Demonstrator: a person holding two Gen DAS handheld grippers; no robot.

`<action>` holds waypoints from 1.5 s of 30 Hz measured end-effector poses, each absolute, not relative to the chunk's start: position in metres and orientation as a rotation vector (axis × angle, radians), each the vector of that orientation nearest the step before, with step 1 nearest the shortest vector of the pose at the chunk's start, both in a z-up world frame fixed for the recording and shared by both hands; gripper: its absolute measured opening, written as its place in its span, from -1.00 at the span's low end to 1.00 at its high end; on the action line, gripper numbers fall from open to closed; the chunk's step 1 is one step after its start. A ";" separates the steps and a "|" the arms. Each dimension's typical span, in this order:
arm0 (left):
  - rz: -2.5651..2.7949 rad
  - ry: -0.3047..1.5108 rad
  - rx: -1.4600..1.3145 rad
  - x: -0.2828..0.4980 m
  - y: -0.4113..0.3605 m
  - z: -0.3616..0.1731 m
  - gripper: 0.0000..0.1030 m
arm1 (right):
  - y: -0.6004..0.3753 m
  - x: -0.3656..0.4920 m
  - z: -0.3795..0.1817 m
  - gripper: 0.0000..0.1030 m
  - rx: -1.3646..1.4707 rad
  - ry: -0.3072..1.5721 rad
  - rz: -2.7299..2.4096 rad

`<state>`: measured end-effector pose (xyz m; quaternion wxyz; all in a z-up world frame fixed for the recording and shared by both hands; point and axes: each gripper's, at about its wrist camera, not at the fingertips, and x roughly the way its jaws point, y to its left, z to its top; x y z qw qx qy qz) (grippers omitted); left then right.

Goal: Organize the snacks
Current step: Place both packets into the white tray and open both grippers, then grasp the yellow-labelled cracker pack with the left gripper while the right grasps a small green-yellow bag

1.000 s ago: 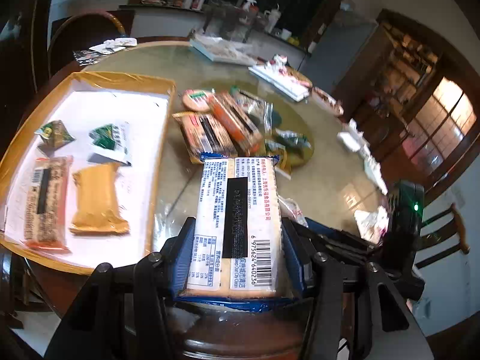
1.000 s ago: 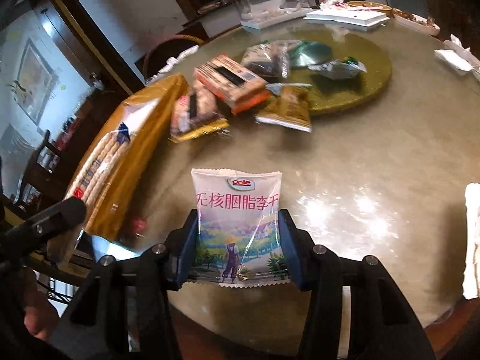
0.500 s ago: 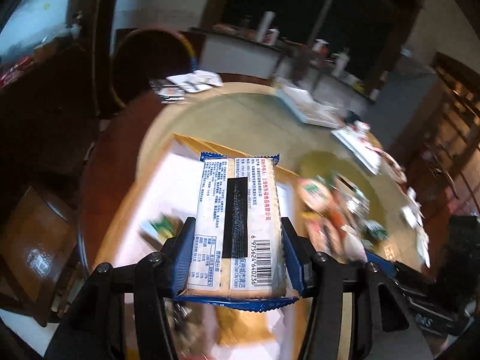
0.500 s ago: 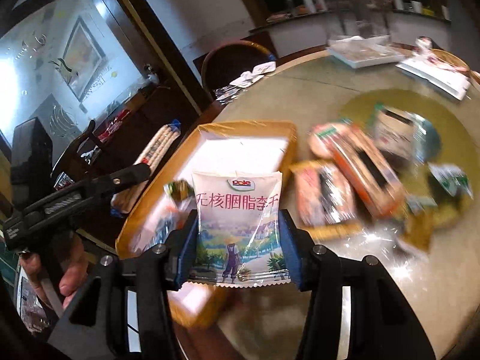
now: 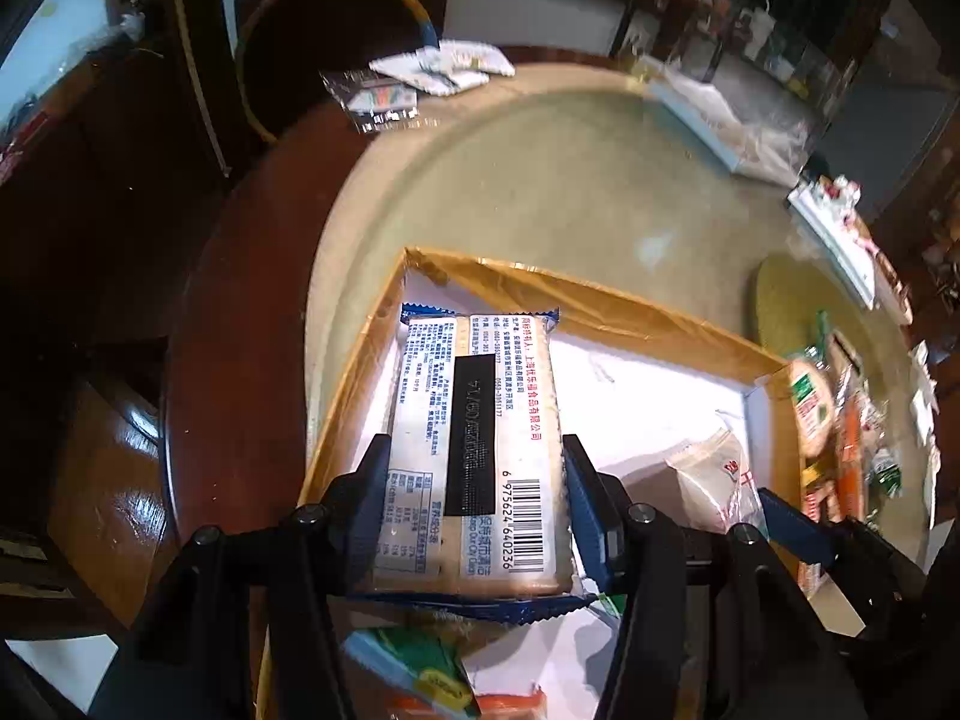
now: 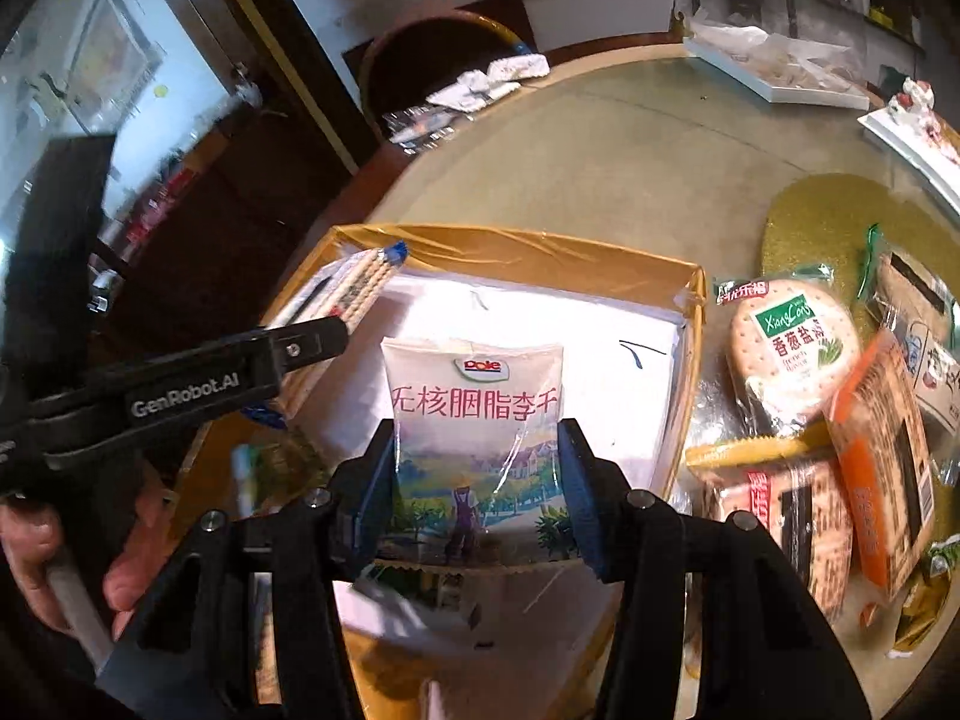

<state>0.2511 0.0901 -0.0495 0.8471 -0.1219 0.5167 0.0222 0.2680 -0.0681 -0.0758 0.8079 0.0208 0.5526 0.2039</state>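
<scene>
We hold the biscuit pack in the left gripper and the Dole pouch in the right gripper, jaws just easing, both above the tray; released together, they could overlap or collide.

We saw open white floor in the middle of the tray, its raised yellow walls ringing it. The snack pile crowded the tabletop just beyond its right wall; farther tabletop lay clear.
</scene>
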 end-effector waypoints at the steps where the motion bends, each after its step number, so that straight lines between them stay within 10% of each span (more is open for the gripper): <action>1: 0.053 1.105 -0.255 0.253 0.091 -0.053 0.06 | -0.068 0.269 -0.080 0.08 0.038 1.198 0.423; 10: 0.020 1.064 -0.321 0.236 0.101 -0.036 0.19 | -0.081 0.251 -0.061 0.36 0.090 1.114 0.419; 13: 0.010 0.914 -0.320 0.192 0.090 -0.003 0.57 | -0.113 0.217 -0.036 0.38 0.194 1.048 0.485; 29: -0.277 0.944 -0.231 0.117 -0.084 0.000 0.59 | -0.346 0.151 -0.038 0.39 0.422 1.009 0.188; 45: -0.201 0.980 -0.188 0.142 -0.107 -0.010 0.59 | -0.323 0.183 -0.068 -0.31 0.264 1.174 0.117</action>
